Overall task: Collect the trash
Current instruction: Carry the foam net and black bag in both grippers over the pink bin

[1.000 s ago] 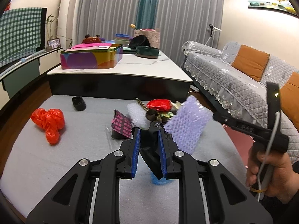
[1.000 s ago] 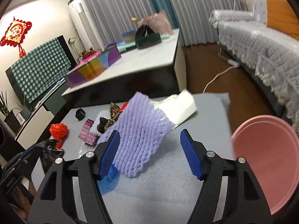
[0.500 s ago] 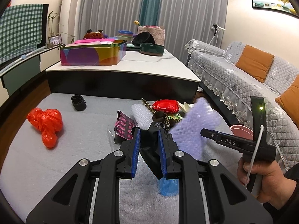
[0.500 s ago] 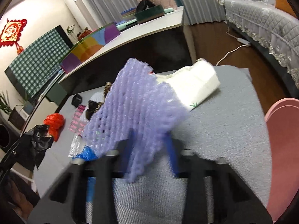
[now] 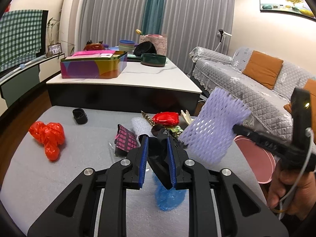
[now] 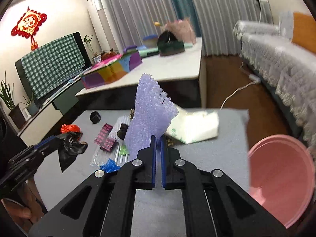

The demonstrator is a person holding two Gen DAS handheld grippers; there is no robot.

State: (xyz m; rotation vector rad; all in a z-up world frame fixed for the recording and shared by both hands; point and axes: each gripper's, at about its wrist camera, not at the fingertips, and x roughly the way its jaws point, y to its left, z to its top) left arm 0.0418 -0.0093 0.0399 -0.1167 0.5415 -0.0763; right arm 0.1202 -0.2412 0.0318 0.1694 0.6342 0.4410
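My right gripper [image 6: 158, 140] is shut on a purple foam net [image 6: 148, 114] and holds it lifted above the grey table [image 6: 217, 154]; the net also shows in the left wrist view [image 5: 215, 126]. My left gripper [image 5: 157, 140] is shut on a black plastic bag [image 5: 160, 158], seen from the right wrist view [image 6: 69, 148]. On the table lie a red plastic bag [image 5: 48, 136], a blue wrapper [image 5: 169, 195], a pink-and-black packet [image 5: 125, 140], bubble wrap [image 5: 141, 125], a red flower-like scrap [image 5: 165, 118] and a white tissue pack [image 6: 195, 126].
A pink bin [image 6: 280, 175] stands off the table's right edge. A small black object [image 5: 80, 115] lies at the table's far left. Behind is a low white table [image 5: 122, 79] with a colourful box [image 5: 92, 67] and bowls. A grey sofa [image 5: 256, 94] is at right.
My right gripper closed on the purple foam net and lifted it off the table. My left gripper kept its hold on the black bag and barely moved.
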